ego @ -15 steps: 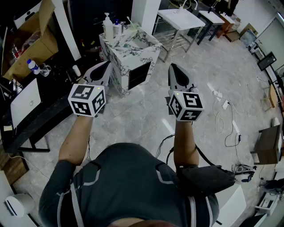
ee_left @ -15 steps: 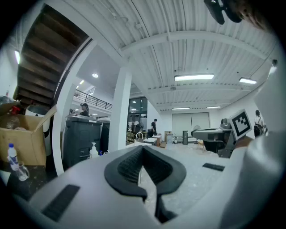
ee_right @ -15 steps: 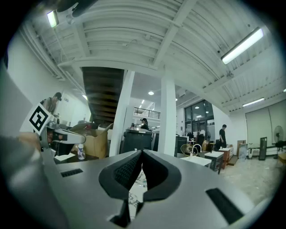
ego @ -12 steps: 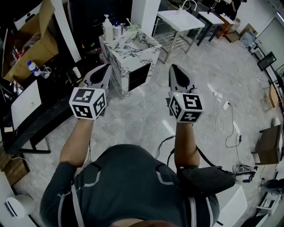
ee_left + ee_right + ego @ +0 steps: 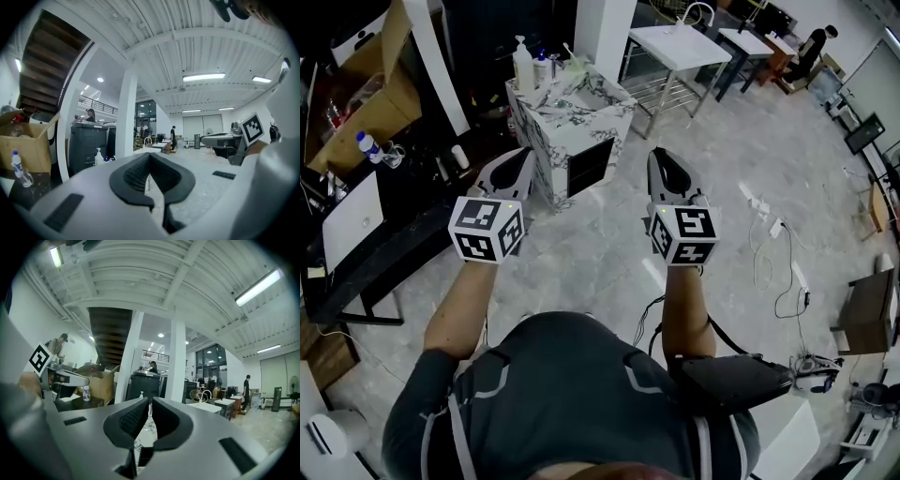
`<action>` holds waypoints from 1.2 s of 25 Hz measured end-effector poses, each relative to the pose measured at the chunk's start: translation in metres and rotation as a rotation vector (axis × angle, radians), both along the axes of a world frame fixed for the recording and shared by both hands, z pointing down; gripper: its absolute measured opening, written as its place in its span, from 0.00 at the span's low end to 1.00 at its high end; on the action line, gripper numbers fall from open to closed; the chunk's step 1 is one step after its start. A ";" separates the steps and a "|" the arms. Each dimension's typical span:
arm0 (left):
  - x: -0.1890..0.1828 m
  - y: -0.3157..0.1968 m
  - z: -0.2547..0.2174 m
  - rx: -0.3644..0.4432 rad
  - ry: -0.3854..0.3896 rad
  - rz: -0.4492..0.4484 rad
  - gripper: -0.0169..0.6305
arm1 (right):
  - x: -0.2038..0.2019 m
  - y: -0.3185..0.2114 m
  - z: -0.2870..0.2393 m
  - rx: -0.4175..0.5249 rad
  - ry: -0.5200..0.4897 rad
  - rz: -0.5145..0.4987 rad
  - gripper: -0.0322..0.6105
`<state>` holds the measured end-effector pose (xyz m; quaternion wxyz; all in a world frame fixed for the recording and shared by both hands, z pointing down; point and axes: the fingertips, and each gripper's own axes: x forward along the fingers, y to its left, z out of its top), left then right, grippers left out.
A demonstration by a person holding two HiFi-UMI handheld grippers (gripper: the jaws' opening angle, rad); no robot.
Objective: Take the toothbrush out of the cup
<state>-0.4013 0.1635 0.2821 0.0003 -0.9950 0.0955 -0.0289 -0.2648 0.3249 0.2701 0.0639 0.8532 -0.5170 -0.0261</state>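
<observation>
A marble-patterned counter stands ahead of me on the grey floor. At its back edge a thin pale toothbrush sticks up from a small cup; both are too small to make out in detail. My left gripper is held level just left of the counter's front, jaws together and empty. My right gripper is level to the right of the counter, also shut on nothing. The left gripper and the right gripper each show pads meeting in their own views.
A white pump bottle and a blue-capped bottle stand on the counter's back left. A dark desk with a laptop runs along the left. White tables stand behind. Cables lie on the floor at right.
The right gripper has drifted a little to the left and nearer the counter's corner. The left gripper has hardly moved. Both stay shut.
</observation>
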 end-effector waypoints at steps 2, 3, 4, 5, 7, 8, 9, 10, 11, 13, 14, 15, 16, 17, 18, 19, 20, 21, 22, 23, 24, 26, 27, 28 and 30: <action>0.005 0.006 0.002 0.009 -0.009 -0.005 0.04 | 0.004 0.007 0.004 0.022 -0.007 -0.013 0.10; 0.008 0.008 0.003 0.015 -0.014 -0.008 0.04 | 0.006 0.011 0.005 0.037 -0.014 -0.021 0.10; 0.012 0.011 0.004 0.021 -0.020 -0.012 0.04 | 0.009 0.014 0.006 0.049 -0.022 -0.026 0.10; 0.016 0.013 0.005 0.027 -0.025 -0.018 0.04 | 0.012 0.015 0.006 0.054 -0.025 -0.030 0.10; 0.025 0.017 0.006 0.036 -0.035 -0.027 0.04 | 0.018 0.018 0.005 0.054 -0.023 -0.043 0.10; 0.030 0.021 0.006 0.043 -0.039 -0.025 0.04 | 0.020 0.020 0.005 0.055 -0.020 -0.048 0.10; 0.035 0.025 0.006 0.053 -0.042 -0.015 0.04 | 0.023 0.023 0.005 0.053 -0.020 -0.048 0.10; 0.039 0.032 0.006 0.063 -0.046 0.004 0.04 | 0.026 0.026 0.007 0.047 -0.022 -0.043 0.10; 0.044 0.040 0.005 0.074 -0.049 0.026 0.04 | 0.030 0.029 0.010 0.037 -0.026 -0.036 0.10; 0.052 0.053 0.004 0.084 -0.050 0.054 0.04 | 0.036 0.034 0.015 0.025 -0.030 -0.037 0.10; 0.055 0.057 0.004 0.081 -0.051 0.057 0.04 | 0.038 0.037 0.015 0.029 -0.027 -0.042 0.10; 0.058 0.060 0.005 0.074 -0.053 0.054 0.04 | 0.040 0.042 0.014 0.037 -0.022 -0.044 0.10; 0.061 0.062 0.006 0.068 -0.057 0.048 0.04 | 0.042 0.047 0.014 0.046 -0.016 -0.043 0.10; 0.063 0.064 0.008 0.066 -0.062 0.040 0.04 | 0.045 0.053 0.013 0.054 -0.010 -0.045 0.10; 0.066 0.064 0.010 0.069 -0.067 0.032 0.04 | 0.049 0.056 0.012 0.061 -0.007 -0.050 0.10; 0.069 0.064 0.011 0.074 -0.073 0.025 0.04 | 0.053 0.058 0.013 0.068 -0.009 -0.054 0.10; 0.073 0.062 0.012 0.079 -0.079 0.020 0.04 | 0.058 0.058 0.014 0.073 -0.018 -0.056 0.10; 0.076 0.061 0.013 0.083 -0.085 0.019 0.04 | 0.062 0.058 0.017 0.078 -0.028 -0.056 0.10; 0.080 0.059 0.015 0.085 -0.089 0.022 0.04 | 0.065 0.057 0.020 0.082 -0.036 -0.058 0.10; 0.084 0.057 0.017 0.086 -0.089 0.026 0.04 | 0.067 0.055 0.023 0.082 -0.039 -0.059 0.10; 0.089 0.055 0.018 0.085 -0.083 0.029 0.04 | 0.070 0.053 0.026 0.079 -0.039 -0.060 0.10; 0.100 0.048 0.019 0.074 -0.069 0.033 0.04 | 0.079 0.046 0.029 0.067 -0.039 -0.057 0.10; 0.106 0.043 0.021 0.067 -0.066 0.037 0.04 | 0.084 0.041 0.031 0.060 -0.042 -0.056 0.10; 0.113 0.038 0.022 0.062 -0.065 0.042 0.04 | 0.089 0.036 0.032 0.052 -0.044 -0.055 0.10; 0.128 0.022 0.026 0.057 -0.061 0.055 0.04 | 0.100 0.022 0.034 0.041 -0.039 -0.046 0.10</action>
